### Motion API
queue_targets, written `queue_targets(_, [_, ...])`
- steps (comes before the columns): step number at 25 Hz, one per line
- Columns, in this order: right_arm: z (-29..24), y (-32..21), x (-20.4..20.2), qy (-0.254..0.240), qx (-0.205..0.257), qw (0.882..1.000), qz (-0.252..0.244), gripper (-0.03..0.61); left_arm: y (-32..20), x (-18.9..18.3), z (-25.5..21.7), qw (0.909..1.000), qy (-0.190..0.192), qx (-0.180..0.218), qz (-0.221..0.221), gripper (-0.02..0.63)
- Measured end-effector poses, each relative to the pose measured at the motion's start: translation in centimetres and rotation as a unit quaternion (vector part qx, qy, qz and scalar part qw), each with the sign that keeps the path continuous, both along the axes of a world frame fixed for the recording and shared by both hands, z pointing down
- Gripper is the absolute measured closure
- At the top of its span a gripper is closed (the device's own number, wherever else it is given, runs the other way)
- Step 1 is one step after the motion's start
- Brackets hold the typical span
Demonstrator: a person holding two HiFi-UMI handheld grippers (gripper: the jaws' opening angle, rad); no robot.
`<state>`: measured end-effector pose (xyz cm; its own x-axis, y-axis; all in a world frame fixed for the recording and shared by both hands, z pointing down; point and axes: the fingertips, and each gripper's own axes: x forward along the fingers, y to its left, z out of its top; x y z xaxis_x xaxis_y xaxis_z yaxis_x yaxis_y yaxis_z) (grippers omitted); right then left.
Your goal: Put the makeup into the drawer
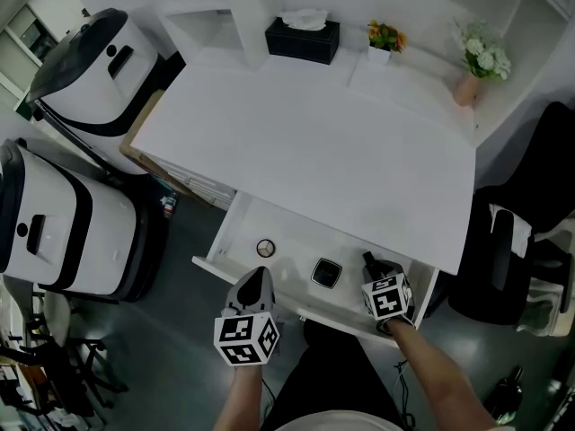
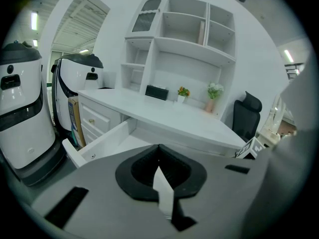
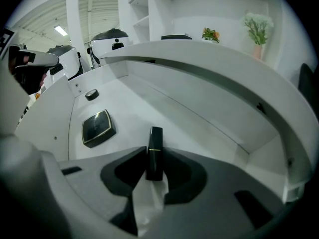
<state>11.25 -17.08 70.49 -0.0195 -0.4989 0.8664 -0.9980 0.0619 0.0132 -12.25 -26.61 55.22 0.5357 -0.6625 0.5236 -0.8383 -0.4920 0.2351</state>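
Open drawer [image 1: 225, 232] under the desk's [image 1: 314, 142] front edge, as I see it:
- Right gripper [image 3: 154, 162]: clamped on a black lipstick tube [image 3: 154, 146] with a gold band, angled down over the drawer's right end; I cannot tell whether the tube touches the drawer floor
- Left gripper [image 2: 158, 151]: jaws pressed together, nothing between them, hovering at the drawer's front edge, left of centre
- Square black compact [image 1: 326, 273]: flat on the drawer floor, near the front edge, between my two grippers
- Small round jar [image 1: 266, 248]: drawer floor, left part, apart from the compact
- Desk's back edge: black tissue box [image 1: 302, 39], potted orange flowers [image 1: 384, 41], pink vase of white flowers [image 1: 476, 65] at the right corner
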Motion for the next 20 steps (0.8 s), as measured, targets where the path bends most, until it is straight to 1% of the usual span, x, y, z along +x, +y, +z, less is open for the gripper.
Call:
queue_targets(7, [0.0, 0.0, -0.2, -0.011, 0.006, 1.000, -0.004, 0.474, -0.1, 0.3, -0.2, 1.0000, -0.001, 0.001, -0.001, 0.615])
queue_targets(13, [0.0, -0.1, 0.0, -0.001, 0.016, 1.000, -0.019, 0.474, 0.0, 0.4, -0.3, 1.0000, -0.003, 0.003, -0.002, 0.614])
queue_targets(16, [-0.4, -0.3, -0.2, -0.011, 0.020, 1.000, -0.013, 0.469, 0.0, 0.3, -0.4, 1.0000, -0.004, 0.004, -0.003, 0.615])
queue_targets(20, [-2.0, -0.7, -0.4, -0.021, 0.041, 0.999, -0.001, 0.469, -0.1, 0.1, -0.8, 0.9999, -0.004, 0.008, -0.006, 0.615])
